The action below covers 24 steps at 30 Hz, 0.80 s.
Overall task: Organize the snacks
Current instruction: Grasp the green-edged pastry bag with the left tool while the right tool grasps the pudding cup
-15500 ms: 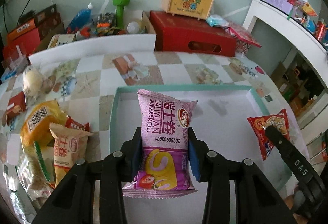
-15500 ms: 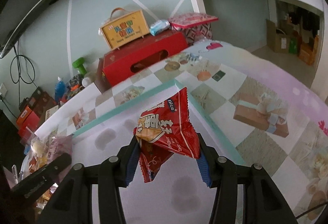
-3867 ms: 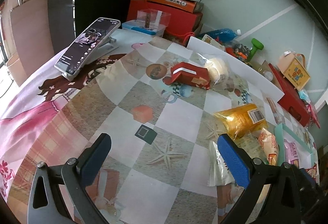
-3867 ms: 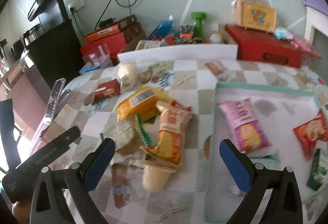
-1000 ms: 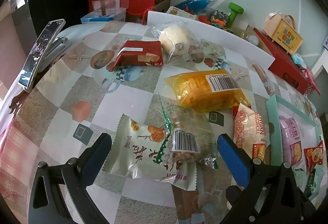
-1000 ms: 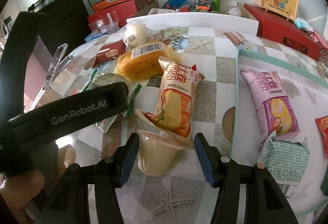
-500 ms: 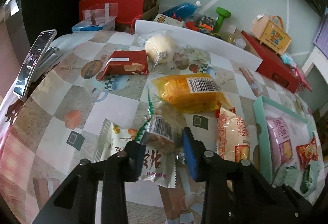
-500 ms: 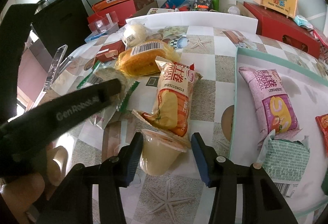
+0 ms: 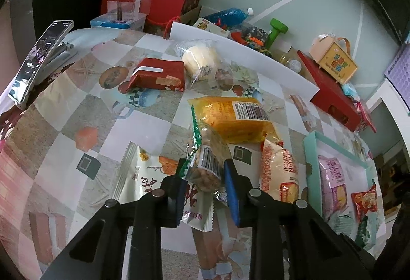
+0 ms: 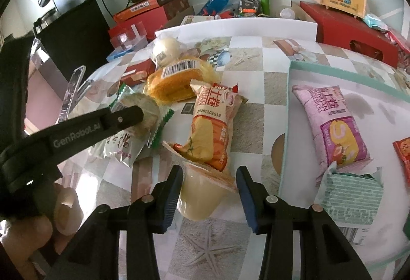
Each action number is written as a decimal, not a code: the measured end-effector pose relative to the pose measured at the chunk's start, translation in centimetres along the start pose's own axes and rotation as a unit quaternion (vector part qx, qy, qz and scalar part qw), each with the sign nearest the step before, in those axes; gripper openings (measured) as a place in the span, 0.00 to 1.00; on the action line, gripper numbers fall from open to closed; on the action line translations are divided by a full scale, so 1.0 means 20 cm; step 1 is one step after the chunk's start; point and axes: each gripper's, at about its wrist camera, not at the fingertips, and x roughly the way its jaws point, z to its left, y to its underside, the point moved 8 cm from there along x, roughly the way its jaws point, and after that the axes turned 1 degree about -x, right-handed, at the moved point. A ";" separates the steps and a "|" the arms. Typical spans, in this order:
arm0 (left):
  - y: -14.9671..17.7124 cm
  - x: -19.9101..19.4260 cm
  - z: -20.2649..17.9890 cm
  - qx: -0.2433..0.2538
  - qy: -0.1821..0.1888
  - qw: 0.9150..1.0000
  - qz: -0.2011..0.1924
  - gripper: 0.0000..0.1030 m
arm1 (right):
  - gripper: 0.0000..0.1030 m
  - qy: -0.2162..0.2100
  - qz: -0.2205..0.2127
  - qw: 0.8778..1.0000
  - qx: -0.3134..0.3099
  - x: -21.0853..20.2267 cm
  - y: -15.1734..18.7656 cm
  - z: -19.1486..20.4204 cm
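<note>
The left tongs [image 9: 205, 185] have just been closing and now clench a clear green-edged packet of round cakes [image 9: 208, 164], pinched between both blue pads above a white wrapper [image 9: 143, 177] on the desk [image 9: 64, 126]. The right tongs [image 10: 210, 187] have also been closing around a pale jelly cup [image 10: 200, 198] lying on its side; the left pad touches its wall, but whether the right pad presses it I cannot tell. An orange Swiss-roll packet [image 10: 212, 126] overlaps the cup's lid. Beside it to the right lies a teal-rimmed tray [image 10: 289, 111] holding a pink Swiss-roll packet [image 10: 333, 124] and a green-patterned packet [image 10: 351, 198].
</note>
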 end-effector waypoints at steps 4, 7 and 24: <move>-0.01 -0.02 0.00 -0.005 0.009 1.000 -0.005 0.24 | 0.45 -0.004 -0.006 1.000 0.005 -0.03 -0.01 -0.01; -0.01 -0.04 -0.01 -0.005 0.012 1.000 -0.009 0.22 | 0.45 -0.006 -0.014 1.000 0.007 -0.06 -0.03 -0.01; -0.06 -0.16 -0.01 -0.022 0.033 0.998 -0.041 0.20 | 0.37 -0.014 -0.035 0.999 0.009 -0.14 -0.07 -0.01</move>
